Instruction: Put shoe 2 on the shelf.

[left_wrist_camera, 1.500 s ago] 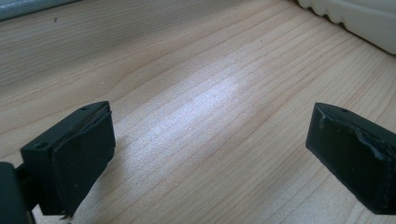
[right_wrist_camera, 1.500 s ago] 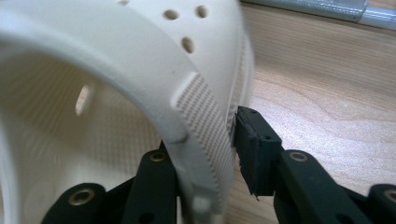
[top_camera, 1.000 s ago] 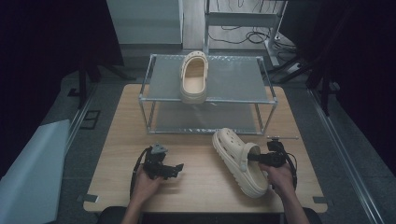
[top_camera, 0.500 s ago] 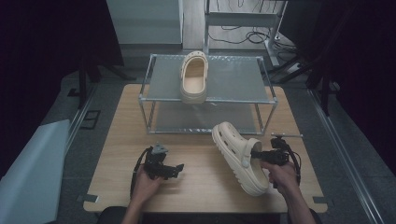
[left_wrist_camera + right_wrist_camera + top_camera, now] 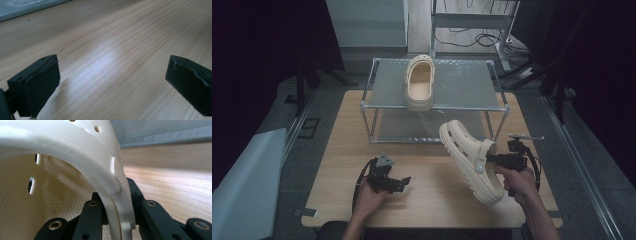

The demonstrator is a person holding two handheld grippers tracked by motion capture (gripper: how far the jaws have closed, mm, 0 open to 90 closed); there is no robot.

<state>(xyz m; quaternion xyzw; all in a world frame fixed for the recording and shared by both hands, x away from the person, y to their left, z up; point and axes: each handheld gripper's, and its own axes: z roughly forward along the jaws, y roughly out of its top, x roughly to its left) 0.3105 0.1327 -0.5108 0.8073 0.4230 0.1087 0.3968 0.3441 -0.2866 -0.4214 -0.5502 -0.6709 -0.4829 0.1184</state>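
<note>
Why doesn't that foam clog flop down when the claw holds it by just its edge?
The clog probably is light and fairly stiff: the right claw pinches only its side wall, yet it stays tilted in shape. The ridged rim between the jaws likely helps against slipping. It may swing if moved fast.

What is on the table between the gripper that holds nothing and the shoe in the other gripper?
Nothing: in the high view, only bare wooden table lies between the open left hand-held gripper and the cream clog held by the right hand-held gripper.
</note>
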